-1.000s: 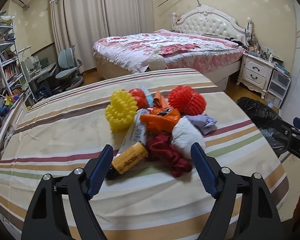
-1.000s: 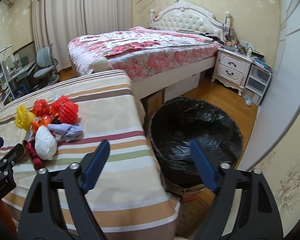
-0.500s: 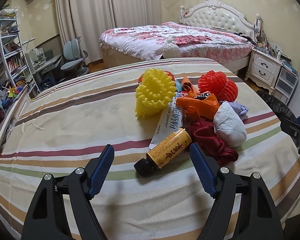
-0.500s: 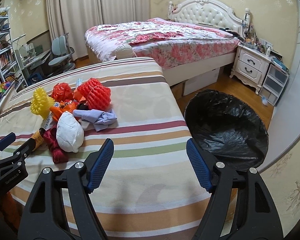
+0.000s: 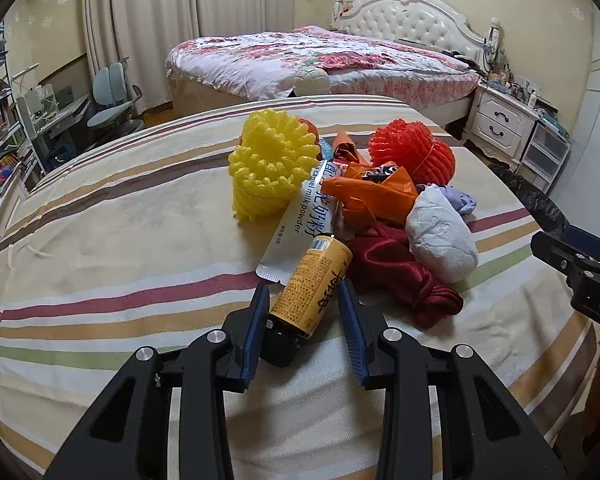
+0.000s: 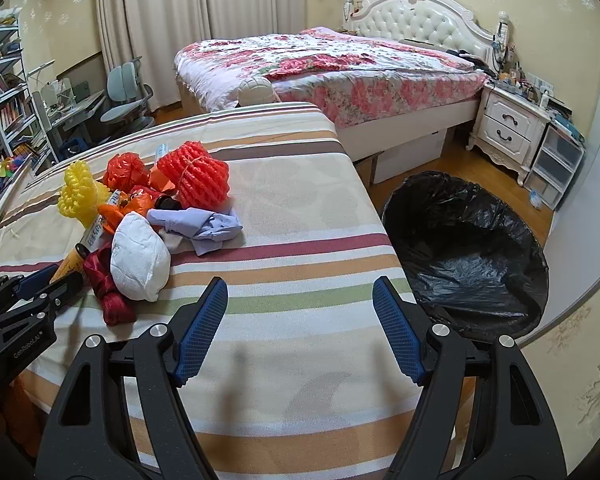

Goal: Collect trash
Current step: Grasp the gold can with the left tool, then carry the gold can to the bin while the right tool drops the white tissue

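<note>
A pile of trash lies on the striped table (image 5: 100, 240): a yellow foam net (image 5: 272, 164), a red foam net (image 5: 412, 152), an orange plastic bag (image 5: 368, 192), a white paper wad (image 5: 440, 236), a dark red cloth (image 5: 392, 264), a milk powder sachet (image 5: 300, 224) and a yellow bottle (image 5: 316, 284). My left gripper (image 5: 303, 286) is closing its jaws, and both blue pads touch the sides of the bottle lying between them. My right gripper (image 6: 300, 284) hovers open over bare tablecloth, right of the pile, with nothing between its fingers.
A bin lined with a black bag (image 6: 472, 248) stands on the floor by the table's right edge. A lilac cloth (image 6: 204, 228) lies beside the wad. Beyond are a flowered bed (image 6: 340, 64), a nightstand (image 6: 508, 128) and a desk with chairs (image 6: 120, 96).
My left gripper's jaws have come in from wide apart to the sides of the yellow bottle. The right gripper swung left, so more of the table and less of the bin shows.
</note>
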{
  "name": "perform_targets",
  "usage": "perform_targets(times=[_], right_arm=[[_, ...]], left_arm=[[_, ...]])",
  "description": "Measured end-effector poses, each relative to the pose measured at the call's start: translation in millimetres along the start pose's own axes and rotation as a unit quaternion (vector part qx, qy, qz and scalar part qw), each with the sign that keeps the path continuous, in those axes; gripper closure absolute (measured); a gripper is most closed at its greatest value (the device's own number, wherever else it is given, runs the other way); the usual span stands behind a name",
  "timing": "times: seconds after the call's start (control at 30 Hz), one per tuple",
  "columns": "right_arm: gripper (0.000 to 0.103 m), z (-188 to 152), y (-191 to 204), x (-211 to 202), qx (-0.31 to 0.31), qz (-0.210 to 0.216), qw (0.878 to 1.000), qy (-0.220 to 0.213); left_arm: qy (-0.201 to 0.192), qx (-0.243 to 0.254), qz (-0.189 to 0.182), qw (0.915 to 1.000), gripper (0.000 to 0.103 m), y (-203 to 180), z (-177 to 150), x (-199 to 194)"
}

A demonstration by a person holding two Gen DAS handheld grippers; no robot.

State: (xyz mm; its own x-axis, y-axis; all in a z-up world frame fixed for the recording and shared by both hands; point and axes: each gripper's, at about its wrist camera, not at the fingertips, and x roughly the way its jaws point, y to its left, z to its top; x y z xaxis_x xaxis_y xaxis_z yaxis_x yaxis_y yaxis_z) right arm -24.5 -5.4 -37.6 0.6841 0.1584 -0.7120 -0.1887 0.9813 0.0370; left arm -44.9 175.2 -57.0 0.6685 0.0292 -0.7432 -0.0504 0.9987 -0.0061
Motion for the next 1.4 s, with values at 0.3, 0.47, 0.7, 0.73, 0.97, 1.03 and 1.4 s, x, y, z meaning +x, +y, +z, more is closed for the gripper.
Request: perform_targets(times=[0.3,0.47,0.7,0.73,0.97,1.03,1.4], right_arm=[[0.03,-1.5,15.6,-3.1,-0.019,0.012,1.0,-0.004],[0.032,-0.5,38.5,-3.4,-0.044,0.033,0.998,-0.005],[0.04,8.2,73.8,2.0,-0.08,0.066,0.995,-0.007],[0.04,9.4,78.1,3.2,-0.084,0.068,0.994,-0.008],[0.068,9.8,95.0,22.9,-0.094,0.101,0.99,0.027],[0.069,8.2,94.2,20.1,-0.09,0.103,0.99,0.023],[0.072,12.3,54.9,-25.9,-0.069,0.075,0.994,-0.035]], left_arm=[[-0.016,-0.03,-0.002,0.9994,0.073,8.3,-7.7,-16.9],[-0.029,-0.048,0.013,0.9983,0.073,20.2,-8.8,-28.1],[-0.039,-0.074,0.047,0.9954,0.073,42.9,-5.6,-30.3],[-0.039,-0.076,0.05,0.9951,0.073,45.6,-6.0,-30.0],[-0.041,-0.092,0.051,0.9937,0.073,53.5,-6.4,-25.9],[-0.043,-0.095,0.044,0.9936,0.073,54.4,-7.1,-26.9],[-0.068,-0.087,0.016,0.9937,0.073,30.1,3.1,-44.3]])
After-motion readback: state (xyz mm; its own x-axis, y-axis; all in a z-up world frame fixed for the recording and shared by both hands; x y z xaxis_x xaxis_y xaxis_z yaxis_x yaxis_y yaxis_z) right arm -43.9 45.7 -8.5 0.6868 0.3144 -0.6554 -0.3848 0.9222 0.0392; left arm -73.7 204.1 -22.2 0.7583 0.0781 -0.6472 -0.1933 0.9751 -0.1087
